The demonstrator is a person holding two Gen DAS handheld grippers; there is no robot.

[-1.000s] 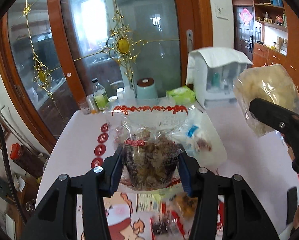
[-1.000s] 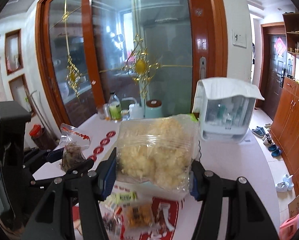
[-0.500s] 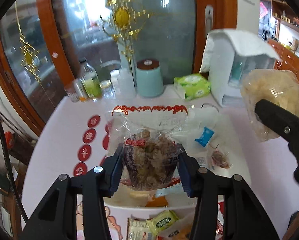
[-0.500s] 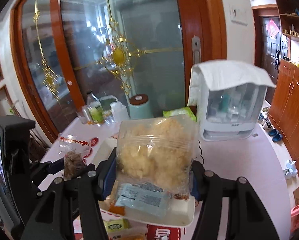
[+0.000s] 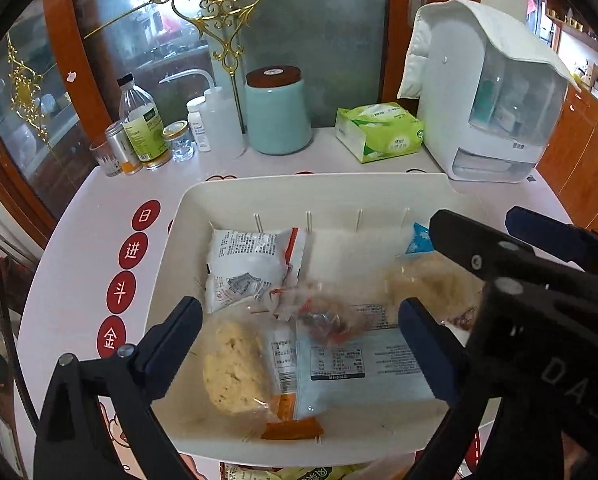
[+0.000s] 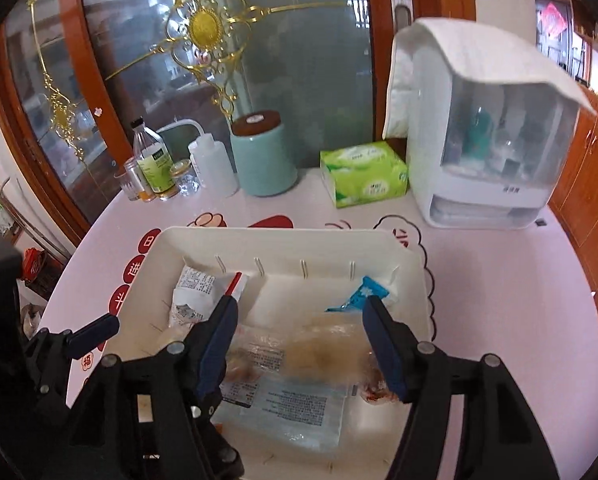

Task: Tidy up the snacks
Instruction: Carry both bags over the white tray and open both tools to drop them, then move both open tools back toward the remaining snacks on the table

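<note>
A white tray (image 5: 299, 184) (image 6: 275, 236) on the pink table holds several snack packets. My left gripper (image 5: 299, 320) hangs over its near half, its jaws opening wide. The brown snack bag (image 5: 323, 312) lies blurred below them, touching neither pad. My right gripper (image 6: 299, 312) is over the tray's right side, its jaws opening too. The pale yellow snack bag (image 6: 327, 348) (image 5: 431, 280) is blurred under and between its fingers, loose from the pads. In the left wrist view the right gripper (image 5: 499, 264) crosses in from the right.
In the tray lie a white packet (image 5: 243, 268), a round pale snack bag (image 5: 235, 368), a flat clear packet (image 5: 359, 364) and a blue packet (image 6: 363, 294). Behind it stand bottles (image 5: 143, 128), a teal canister (image 5: 277, 112), a green tissue pack (image 5: 379, 132) and a cloth-draped white appliance (image 5: 487, 92).
Both grippers came down over the tray. The left jaws spread and let go of the brown bag. The right jaws widened and the pale bag dropped into the tray.
</note>
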